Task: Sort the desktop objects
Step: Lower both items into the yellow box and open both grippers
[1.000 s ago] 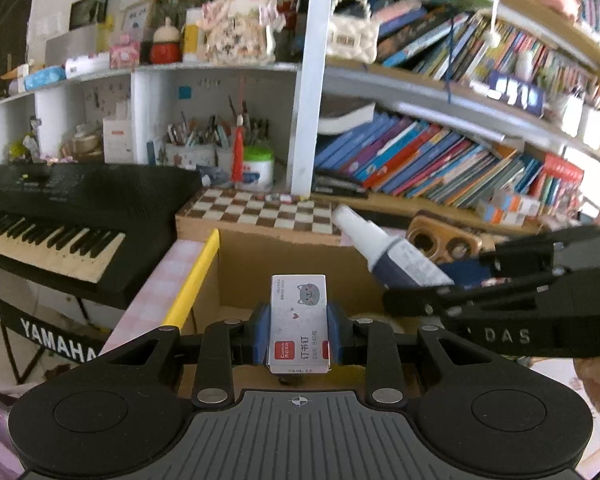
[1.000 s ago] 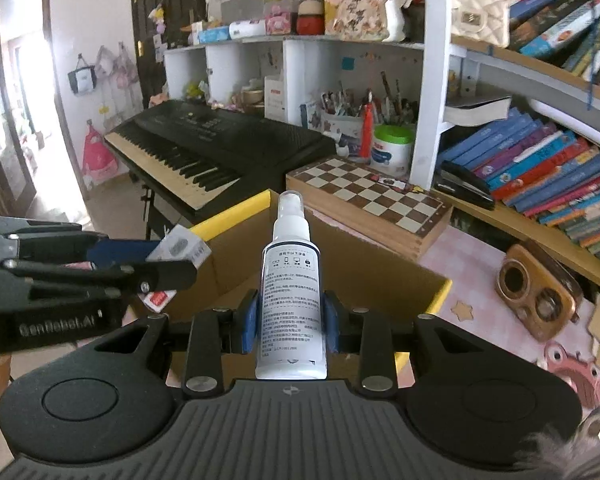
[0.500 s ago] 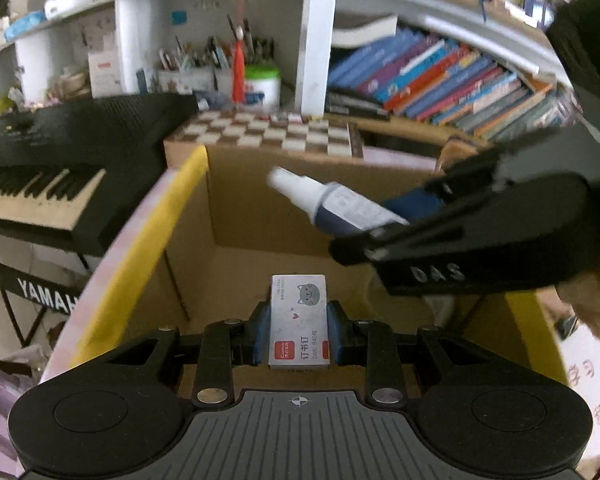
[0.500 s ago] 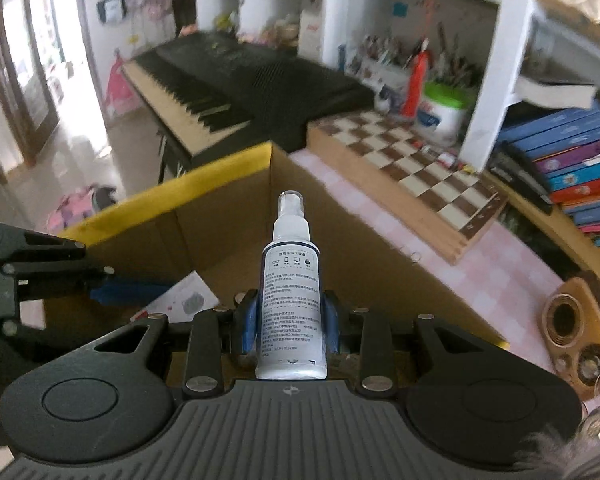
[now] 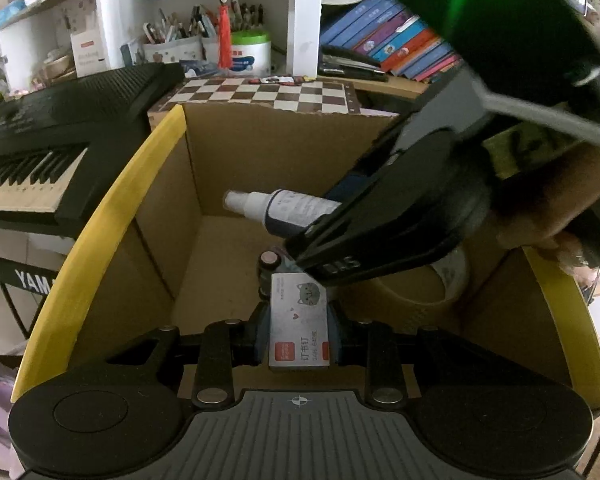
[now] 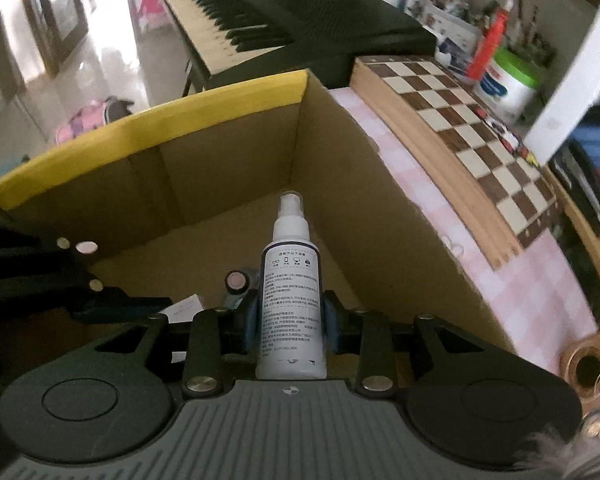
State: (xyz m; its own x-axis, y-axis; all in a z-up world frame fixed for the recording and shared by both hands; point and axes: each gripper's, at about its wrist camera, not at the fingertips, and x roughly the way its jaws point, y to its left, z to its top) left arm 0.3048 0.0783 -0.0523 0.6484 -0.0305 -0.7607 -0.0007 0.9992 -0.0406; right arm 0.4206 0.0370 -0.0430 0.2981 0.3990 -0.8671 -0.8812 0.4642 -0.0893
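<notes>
My left gripper (image 5: 299,322) is shut on a small white staple box (image 5: 299,320) with a grey cat print, held low inside an open cardboard box with yellow rims (image 5: 112,208). My right gripper (image 6: 290,318) is shut on a white spray bottle (image 6: 292,292), held over the same cardboard box (image 6: 148,128). In the left wrist view the right gripper crosses from the right, with the spray bottle (image 5: 280,210) pointing left above the staple box. In the right wrist view the left gripper's body shows at the left edge.
A roll of brown tape (image 5: 420,292) and a small dark cylinder (image 5: 269,266) lie in the box. A chessboard case (image 5: 268,94) stands behind it, a black keyboard (image 5: 60,120) to the left, bookshelves behind. A pink checked tablecloth (image 6: 500,264) lies beside the box.
Both grippers have moved forward and down into the cardboard box, each still holding its object. The right gripper now crosses close over the left one.
</notes>
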